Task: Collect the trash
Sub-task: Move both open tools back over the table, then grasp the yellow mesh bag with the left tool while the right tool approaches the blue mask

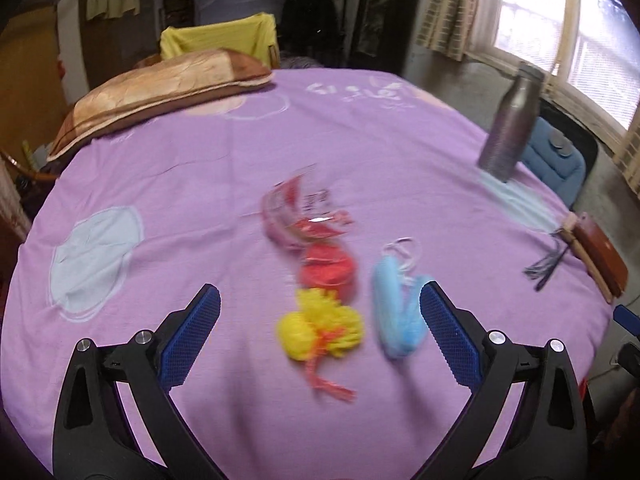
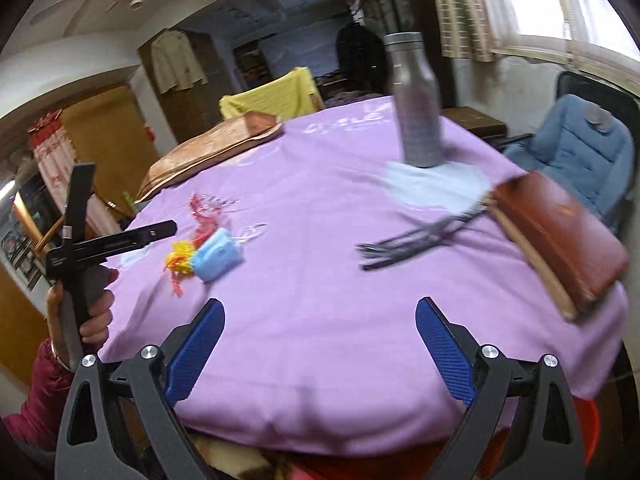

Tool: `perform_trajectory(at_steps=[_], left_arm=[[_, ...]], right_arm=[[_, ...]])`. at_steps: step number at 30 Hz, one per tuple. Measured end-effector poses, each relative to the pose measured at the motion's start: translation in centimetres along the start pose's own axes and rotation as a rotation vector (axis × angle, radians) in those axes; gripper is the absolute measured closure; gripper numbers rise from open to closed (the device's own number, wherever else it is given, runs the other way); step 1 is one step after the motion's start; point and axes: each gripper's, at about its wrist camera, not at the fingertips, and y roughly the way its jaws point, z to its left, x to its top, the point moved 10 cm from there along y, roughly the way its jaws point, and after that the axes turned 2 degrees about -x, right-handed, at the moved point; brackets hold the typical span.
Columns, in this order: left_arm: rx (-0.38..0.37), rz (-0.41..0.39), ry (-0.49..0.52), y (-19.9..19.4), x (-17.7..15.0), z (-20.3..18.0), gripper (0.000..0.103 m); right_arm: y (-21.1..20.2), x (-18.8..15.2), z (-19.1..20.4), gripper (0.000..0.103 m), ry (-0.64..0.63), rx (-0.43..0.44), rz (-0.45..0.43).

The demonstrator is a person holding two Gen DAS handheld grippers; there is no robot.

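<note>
A small pile of trash lies on the purple cloth (image 1: 200, 168): a yellow crumpled wrapper (image 1: 320, 326) tied with orange ribbon, a red crumpled piece (image 1: 330, 270), a clear plastic wrapper with red print (image 1: 300, 212), and a folded blue face mask (image 1: 396, 312). My left gripper (image 1: 320, 300) is open above the near side of the pile, its jaws on either side of the yellow wrapper and mask. My right gripper (image 2: 320, 312) is open and empty over bare cloth near the front edge. The pile also shows in the right wrist view, with the mask (image 2: 218, 256) nearest.
A metal bottle (image 1: 510, 128) stands at the far right on a pale patch. A brown book (image 2: 560, 236) with a dark tassel (image 2: 416, 238) lies at the right edge. A brown cushion (image 1: 160, 92) sits at the far left. A blue chair (image 2: 576, 148) stands beyond the table.
</note>
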Motion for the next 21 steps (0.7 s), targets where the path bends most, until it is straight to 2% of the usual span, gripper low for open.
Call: perform_trajectory(at_steps=[5, 10, 12, 16, 21], left_arm=[[-0.001, 0.064, -0.014, 2.5, -1.2, 2.2, 0.007], [-0.033, 0.128, 0.011, 4.8, -2.3, 1.6, 0.007], [-0.057, 0.121, 0.018, 4.7, -2.1, 1.2, 0.007], [-0.031, 0.166, 0.042, 5.4, -2.7, 1.5, 0.007], [-0.024, 0.216, -0.009, 6.1, -3.2, 4.0, 0.007]], right_arm=[[2.0, 0.6, 1.8, 0.008, -0.019, 0.021, 0.029], [3.7, 1.2, 2.2, 0.008, -0.007, 0.031, 0.048], [4.4, 1.4, 2.5, 0.008, -0.004, 0.038, 0.056], [6.0, 2.0, 3.6, 0.008, -0.009, 0.059, 0.067], [8.1, 2.8, 5.4, 0.008, -0.035, 0.091, 0.092]])
